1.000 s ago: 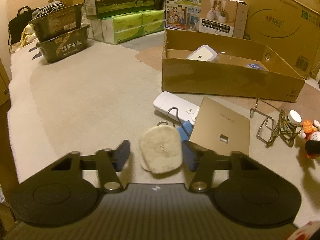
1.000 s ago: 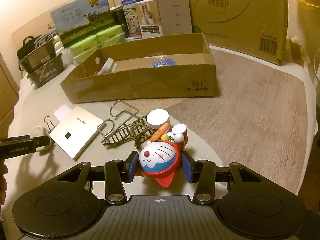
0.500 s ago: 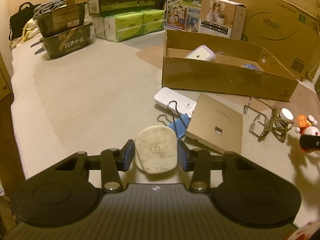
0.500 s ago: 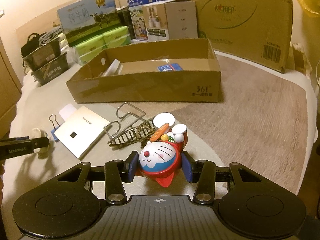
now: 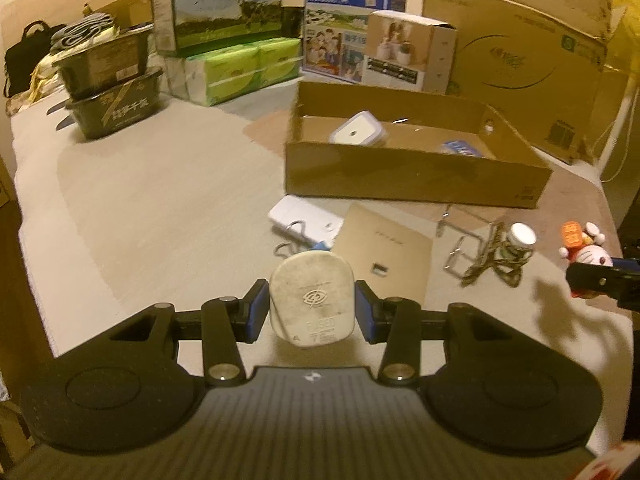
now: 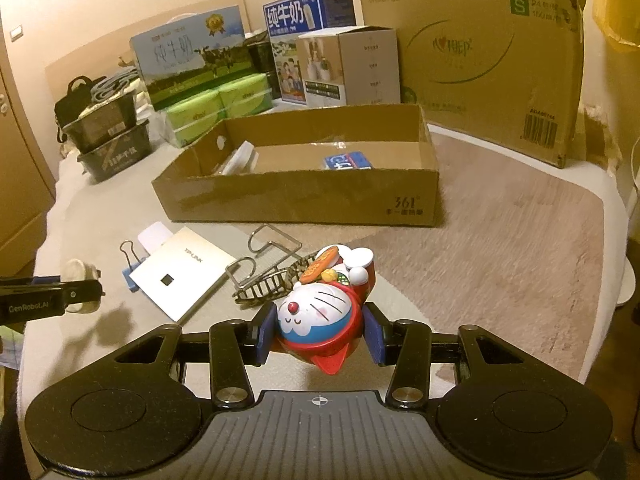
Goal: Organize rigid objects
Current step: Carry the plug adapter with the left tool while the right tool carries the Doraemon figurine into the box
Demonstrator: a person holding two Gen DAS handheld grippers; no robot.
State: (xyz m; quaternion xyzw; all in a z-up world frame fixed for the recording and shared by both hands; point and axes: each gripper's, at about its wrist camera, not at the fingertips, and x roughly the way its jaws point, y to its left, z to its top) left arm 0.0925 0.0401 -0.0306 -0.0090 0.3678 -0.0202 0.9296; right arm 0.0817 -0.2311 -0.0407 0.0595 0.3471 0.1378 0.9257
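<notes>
Right now I judge myself in the carry step — both picks made, neither item yet in the open cardboard box [image 6: 296, 204] ahead. My left gripper [image 5: 312, 312] is pinched onto the white fused plug [image 5: 312, 298], blue pads pressing its flanks, and the plug looks lifted clear of the table. My right gripper [image 6: 320, 334] is clamped on the Doraemon figure [image 6: 320, 318], pads against its red base, with the wire rack [image 6: 272, 276] just behind. Next I would raise each load over the box's near wall and set it inside — away from the white case [image 5: 356, 134] and blue packet [image 6: 346, 160] already there.
</notes>
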